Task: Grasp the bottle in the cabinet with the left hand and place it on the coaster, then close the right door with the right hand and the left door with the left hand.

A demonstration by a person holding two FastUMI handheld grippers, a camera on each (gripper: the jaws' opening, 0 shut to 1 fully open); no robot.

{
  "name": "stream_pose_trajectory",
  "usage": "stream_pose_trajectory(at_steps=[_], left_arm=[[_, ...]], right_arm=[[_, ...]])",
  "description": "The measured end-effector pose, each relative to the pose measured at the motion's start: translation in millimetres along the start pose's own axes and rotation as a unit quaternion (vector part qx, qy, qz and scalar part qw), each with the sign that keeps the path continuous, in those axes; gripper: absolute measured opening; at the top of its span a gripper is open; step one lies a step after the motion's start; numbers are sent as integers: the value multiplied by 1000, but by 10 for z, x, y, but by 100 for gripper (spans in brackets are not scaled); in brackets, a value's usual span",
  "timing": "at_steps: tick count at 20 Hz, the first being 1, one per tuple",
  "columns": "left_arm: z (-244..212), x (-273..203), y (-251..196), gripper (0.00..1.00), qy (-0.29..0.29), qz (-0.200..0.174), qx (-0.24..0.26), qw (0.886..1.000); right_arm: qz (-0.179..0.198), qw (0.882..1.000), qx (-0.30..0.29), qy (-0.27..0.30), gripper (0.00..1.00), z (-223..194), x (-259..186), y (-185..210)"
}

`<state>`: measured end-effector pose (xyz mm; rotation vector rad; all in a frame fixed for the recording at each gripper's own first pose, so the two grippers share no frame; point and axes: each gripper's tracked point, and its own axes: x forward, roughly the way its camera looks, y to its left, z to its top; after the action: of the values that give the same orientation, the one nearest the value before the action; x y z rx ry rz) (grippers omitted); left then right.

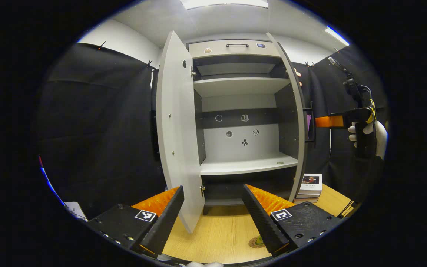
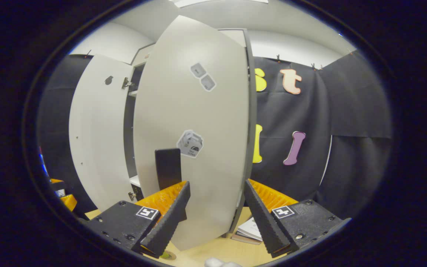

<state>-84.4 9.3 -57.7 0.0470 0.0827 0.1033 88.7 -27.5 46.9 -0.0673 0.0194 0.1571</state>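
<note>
Cabinet point(image 1: 241, 111): pale grey laminate, flat matte panels, two shelves and a drawer front with a dark bar handle above; no bottle was seen on the shelves. Left door point(image 1: 178, 129): swung fully out, its smooth inner face toward the left gripper view, hinge hardware visible at the edge. Right door point(image 2: 195, 141): in the right gripper view seen from outside, stickers on its flat face and a dark handle plate low down; judged partly swung, being the step in hand. Right gripper point(image 2: 215, 211): fingers spread with nothing between them, ridged inner faces aimed at the door's outer face, close to it but contact could not be told; placement judged to serve a push toward closure. In the left gripper view the same tool was seen beyond the right door's edge, held by a gloved hand point(image 1: 369, 135). Left gripper point(image 1: 213, 218): fingers spread and empty, held back over the tabletop point(image 1: 217, 237) facing the open cabinet, judged to be waiting for its own door. Coaster point(image 1: 253, 243): a round flat disc on the wood-grain tabletop, with something green on it, mostly hidden behind a finger; judged to be the bottle already placed. Books point(image 1: 310, 185): a small stack beside the cabinet's base.
</note>
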Motion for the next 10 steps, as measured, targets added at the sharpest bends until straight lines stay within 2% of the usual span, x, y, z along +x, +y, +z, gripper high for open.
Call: stream_pose_trajectory(at_steps=[3, 7, 10], left_arm=[[-15, 2, 82, 96, -1, -2, -1, 1000], [-20, 46, 126, 96, -2, -9, -13, 1000], [-4, 95, 168, 96, -3, -16, -18, 1000]], right_arm=[[13, 1000, -8, -4, 96, -8, -19, 208], [19, 1000, -5, 0, 94, -45, -80, 307], [19, 1000, 1, 5, 96, -81, -135, 356]])
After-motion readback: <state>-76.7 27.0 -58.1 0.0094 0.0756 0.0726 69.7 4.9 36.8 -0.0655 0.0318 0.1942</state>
